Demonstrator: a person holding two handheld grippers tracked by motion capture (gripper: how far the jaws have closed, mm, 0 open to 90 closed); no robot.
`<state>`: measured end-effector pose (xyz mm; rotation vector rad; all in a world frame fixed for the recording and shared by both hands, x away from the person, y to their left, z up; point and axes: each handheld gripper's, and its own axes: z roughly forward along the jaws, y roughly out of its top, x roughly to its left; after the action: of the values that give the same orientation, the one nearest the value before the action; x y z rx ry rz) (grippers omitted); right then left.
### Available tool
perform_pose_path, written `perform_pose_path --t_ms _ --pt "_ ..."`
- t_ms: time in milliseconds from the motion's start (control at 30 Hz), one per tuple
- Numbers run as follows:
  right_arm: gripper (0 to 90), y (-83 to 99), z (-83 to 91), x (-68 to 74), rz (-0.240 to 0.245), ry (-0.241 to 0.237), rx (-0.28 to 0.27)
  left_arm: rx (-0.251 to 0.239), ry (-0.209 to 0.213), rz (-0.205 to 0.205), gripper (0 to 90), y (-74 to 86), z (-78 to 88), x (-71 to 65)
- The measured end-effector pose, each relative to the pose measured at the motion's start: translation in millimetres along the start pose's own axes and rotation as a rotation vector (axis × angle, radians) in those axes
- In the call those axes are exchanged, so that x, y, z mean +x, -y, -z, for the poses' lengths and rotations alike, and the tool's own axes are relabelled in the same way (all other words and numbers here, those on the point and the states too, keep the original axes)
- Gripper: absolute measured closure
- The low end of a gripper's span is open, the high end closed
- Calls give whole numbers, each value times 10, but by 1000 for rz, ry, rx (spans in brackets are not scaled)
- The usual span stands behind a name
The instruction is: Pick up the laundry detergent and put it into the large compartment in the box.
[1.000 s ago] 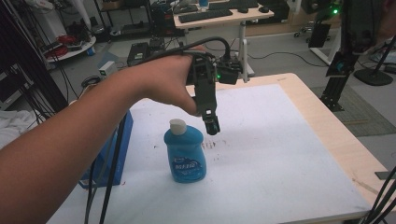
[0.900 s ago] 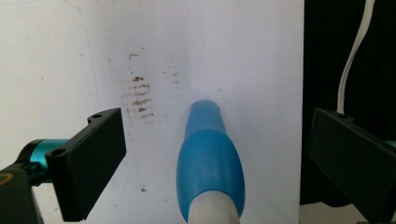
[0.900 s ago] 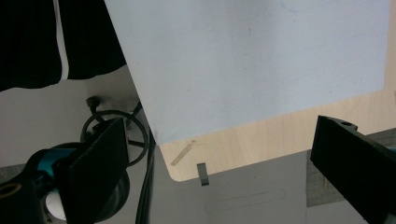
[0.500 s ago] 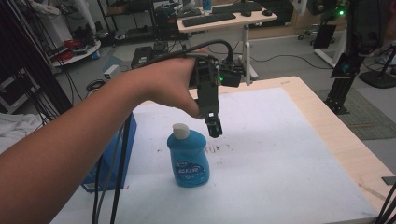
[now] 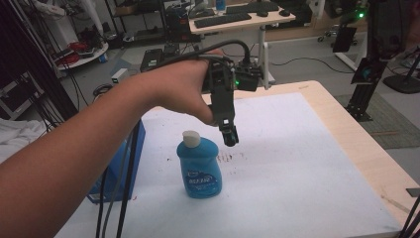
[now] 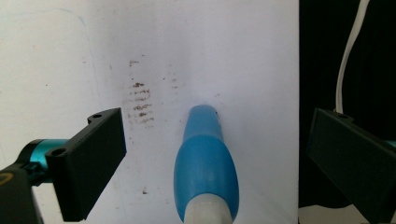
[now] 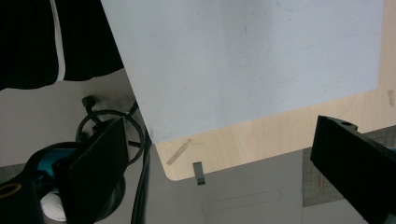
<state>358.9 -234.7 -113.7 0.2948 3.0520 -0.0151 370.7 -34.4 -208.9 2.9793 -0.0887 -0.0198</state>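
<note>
White mat (image 5: 297, 163) covers table. Left gripper (image 5: 229, 135) at frame centre, forearm reaching from lower left, jaws spread, pointing down just right of bottle (image 5: 199, 166) cap. Blue box (image 5: 136, 148) left. Right gripper (image 7: 219, 172) spread over table corner.

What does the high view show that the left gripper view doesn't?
High view alone: the person's forearm, the bottle's label, a blue box at the mat's left edge, and desks behind. Left gripper view alone: the left gripper with jaws wide apart on either side of the bottle, looking down on it. Both: the blue bottle with its white cap, the white mat, and brown smudges beside the bottle.
</note>
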Motion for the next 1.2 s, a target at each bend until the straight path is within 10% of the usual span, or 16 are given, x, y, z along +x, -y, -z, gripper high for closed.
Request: perform_pose_path --t_ms 433,1200 --pt "36 -103 21 5 6 10 -2 1 -17 39 47 354 116 -31" --pt "36 -234 6 23 14 15 20 41 26 71 48 676 -349 53"
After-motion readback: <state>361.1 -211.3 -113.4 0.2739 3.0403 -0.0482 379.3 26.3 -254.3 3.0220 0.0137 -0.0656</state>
